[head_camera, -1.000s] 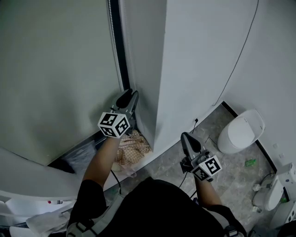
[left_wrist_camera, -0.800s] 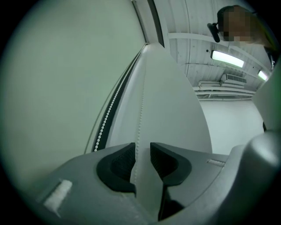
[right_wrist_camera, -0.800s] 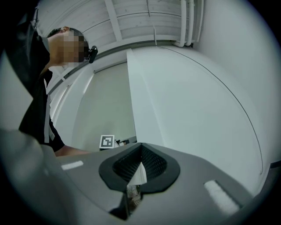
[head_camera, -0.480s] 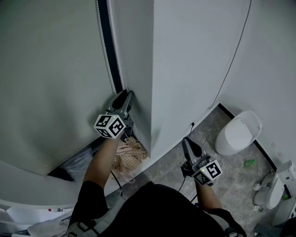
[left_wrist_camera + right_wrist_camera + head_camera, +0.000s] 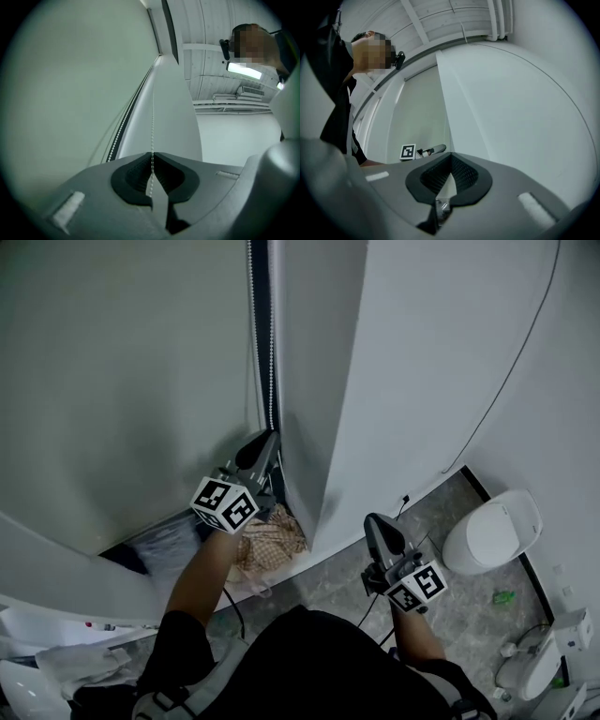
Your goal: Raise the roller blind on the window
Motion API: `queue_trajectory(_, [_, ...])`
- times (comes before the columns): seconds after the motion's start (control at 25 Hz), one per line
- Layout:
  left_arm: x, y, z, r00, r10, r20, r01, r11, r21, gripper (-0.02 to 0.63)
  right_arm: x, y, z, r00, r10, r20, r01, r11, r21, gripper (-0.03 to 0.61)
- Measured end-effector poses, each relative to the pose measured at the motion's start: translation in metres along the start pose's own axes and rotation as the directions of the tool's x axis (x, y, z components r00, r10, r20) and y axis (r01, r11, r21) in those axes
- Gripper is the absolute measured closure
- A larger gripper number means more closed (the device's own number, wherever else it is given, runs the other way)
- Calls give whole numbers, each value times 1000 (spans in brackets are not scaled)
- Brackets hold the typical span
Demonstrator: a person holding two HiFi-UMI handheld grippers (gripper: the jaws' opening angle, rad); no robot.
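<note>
One large pale sheet, the roller blind [image 5: 112, 381], fills the left side and hangs low over the window, so I judge that the raising is hardly begun. Beside it a white wall [image 5: 403, 381] stands out as a corner, and far below lies the stone floor [image 5: 450, 531] with a white rounded object [image 5: 492, 517] and a woven bundle [image 5: 270, 538] near the foot of the blind. The person holds the left gripper [image 5: 270, 439] up into the narrow gap between blind and wall, because the bead chain [image 5: 272, 352] hangs there. Its fingers [image 5: 133, 176] have just been closing and now pinch one strand of this chain [image 5: 153, 122], which runs straight up from the tips; a second strand hangs free just to the left. This grip seems made for pulling the chain. The right gripper [image 5: 377, 519] waits lower, well apart from the chain, its fingers [image 5: 436, 177] pressed together on nothing, perhaps ready for the next hold. I can read no brand or words; only the marker cubes [image 5: 225, 504] show black and white squares.
</note>
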State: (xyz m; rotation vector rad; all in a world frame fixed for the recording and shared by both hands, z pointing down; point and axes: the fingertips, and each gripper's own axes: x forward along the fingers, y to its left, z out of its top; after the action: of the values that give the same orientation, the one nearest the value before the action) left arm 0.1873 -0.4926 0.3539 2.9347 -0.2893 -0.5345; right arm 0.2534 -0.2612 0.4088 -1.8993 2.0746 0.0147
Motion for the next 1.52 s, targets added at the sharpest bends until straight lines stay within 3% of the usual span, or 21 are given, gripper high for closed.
queue_trajectory(0.28, [-49, -27, 9, 999, 38, -23, -36, 995, 98, 595, 30, 25, -20, 982, 183, -34, -181, 981, 63, 580])
queue_trajectory(0.48, [-78, -51, 21, 995, 96, -12, -94, 987, 127, 597, 43, 47, -17, 947, 319, -39, -315, 945, 86, 578])
queue_trajectory(0.56, [-89, -59, 24, 992, 124, -24, -120, 982, 147, 597, 56, 59, -9, 923, 383, -30, -380, 921, 86, 578])
queue_trajectory(0.72, [-98, -72, 17, 992, 109, -70, -90, 968, 233, 596, 89, 87, 18, 850, 526, 11, -524, 843, 121, 577])
queue_trajectory(0.84, [-110, -81, 16, 991, 119, -55, -104, 971, 213, 597, 107, 105, 40, 806, 592, 22, -589, 797, 130, 504])
queue_trajectory(1.04, [-124, -99, 19, 996, 74, -43, -67, 986, 152, 597, 129, 146, 63, 764, 645, 6, -645, 762, 57, 448])
queue_trajectory(1.52, [-137, -105, 29, 998, 9, -63, 0, 991, 137, 595, 174, 186, 91, 762, 645, 51, -646, 754, 115, 450])
